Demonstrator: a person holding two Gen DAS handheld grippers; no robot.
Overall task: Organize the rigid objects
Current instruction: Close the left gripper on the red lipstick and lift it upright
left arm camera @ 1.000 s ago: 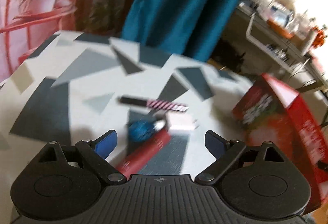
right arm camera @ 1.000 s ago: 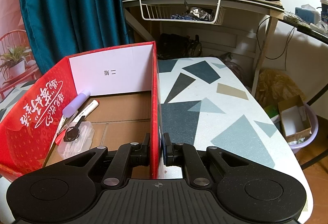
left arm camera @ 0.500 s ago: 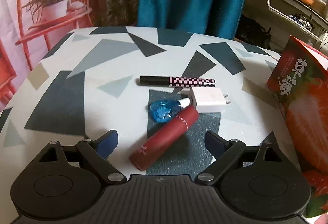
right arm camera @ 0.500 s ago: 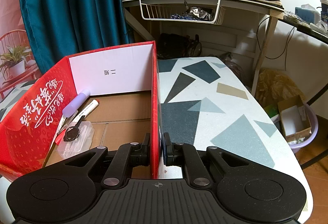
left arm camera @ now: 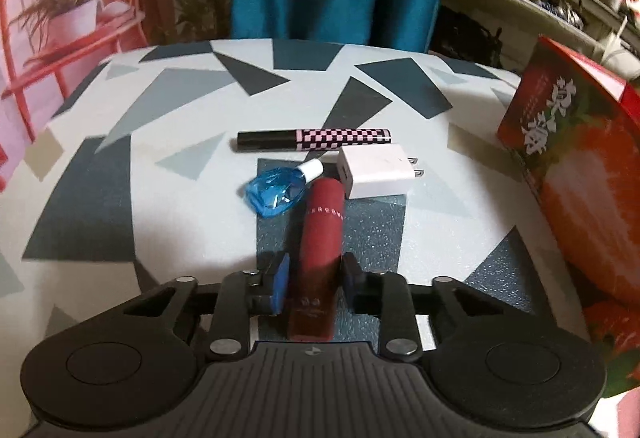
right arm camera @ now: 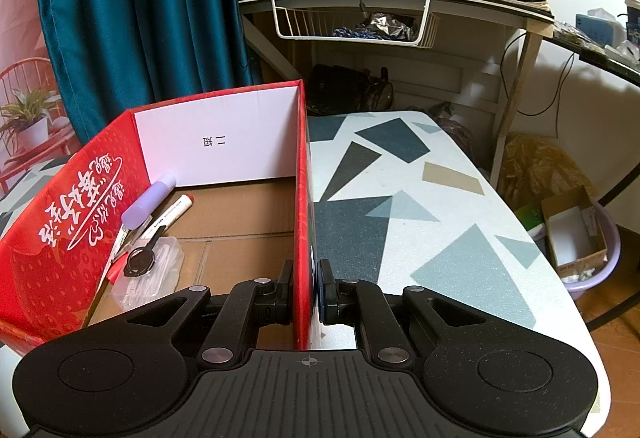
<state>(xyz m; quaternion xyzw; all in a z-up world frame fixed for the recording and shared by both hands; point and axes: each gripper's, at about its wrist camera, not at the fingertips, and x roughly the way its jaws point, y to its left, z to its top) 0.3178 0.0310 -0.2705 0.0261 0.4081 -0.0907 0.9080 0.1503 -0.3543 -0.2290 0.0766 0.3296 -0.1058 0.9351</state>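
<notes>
On a patterned table (left arm camera: 120, 165), left gripper (left arm camera: 314, 280) closing around dark red tube (left arm camera: 320, 242), right gripper (right arm camera: 306, 286) clamped on red box (right arm camera: 302, 197) wall; likely slip, knocking blue bottle (left arm camera: 276, 191) aside.

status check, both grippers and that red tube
Left gripper closing around red tube. Right gripper clamped on box wall. Blue bottle beside tube.
</notes>
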